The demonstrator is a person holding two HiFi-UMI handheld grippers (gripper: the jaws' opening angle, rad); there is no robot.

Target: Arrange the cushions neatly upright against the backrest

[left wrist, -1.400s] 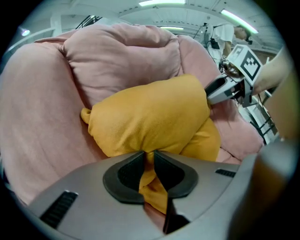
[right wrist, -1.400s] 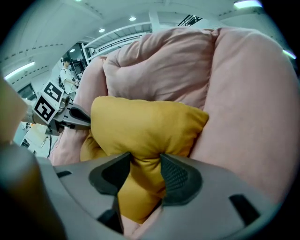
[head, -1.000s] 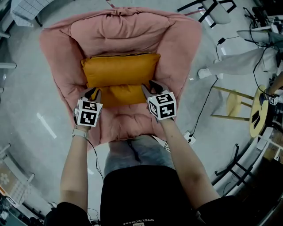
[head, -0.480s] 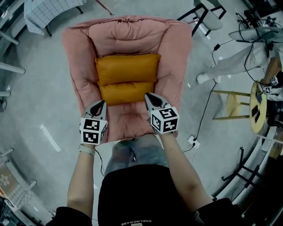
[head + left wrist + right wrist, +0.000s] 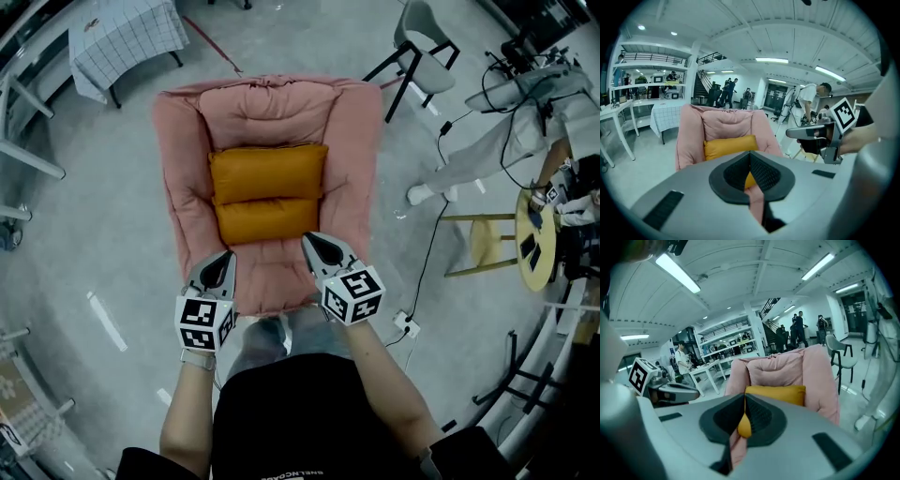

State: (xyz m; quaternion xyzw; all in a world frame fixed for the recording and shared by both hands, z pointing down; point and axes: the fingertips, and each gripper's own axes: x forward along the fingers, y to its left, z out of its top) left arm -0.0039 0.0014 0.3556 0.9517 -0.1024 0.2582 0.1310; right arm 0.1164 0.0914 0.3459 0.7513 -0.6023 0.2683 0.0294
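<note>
Orange fabric marks the two things that matter here: a rear cushion [image 5: 268, 172] set against the backrest [image 5: 267, 108] of the pink armchair [image 5: 178, 159], and a front cushion [image 5: 265, 220] touching it on its near side, at the back of the seat [image 5: 272, 272]. The two are centred between the armrests and their edges run square to one another, so the arranging looks largely done. The rear one reads as upright in both gripper views. From above, I cannot tell whether the front one stands fully on edge or leans low against its neighbour. If it sags, lifting it straighter would be the only step left. The left gripper [image 5: 225, 256] and the right gripper [image 5: 309, 240] hover side by side over the seat's front edge, near the front cushion but apart from it. The left fingers [image 5: 764, 173] are pressed together with nothing between them, and the right fingers [image 5: 759, 418] are likewise closed and empty; the orange showing in the slit between each pair is the cushion beyond, not something gripped.
</note>
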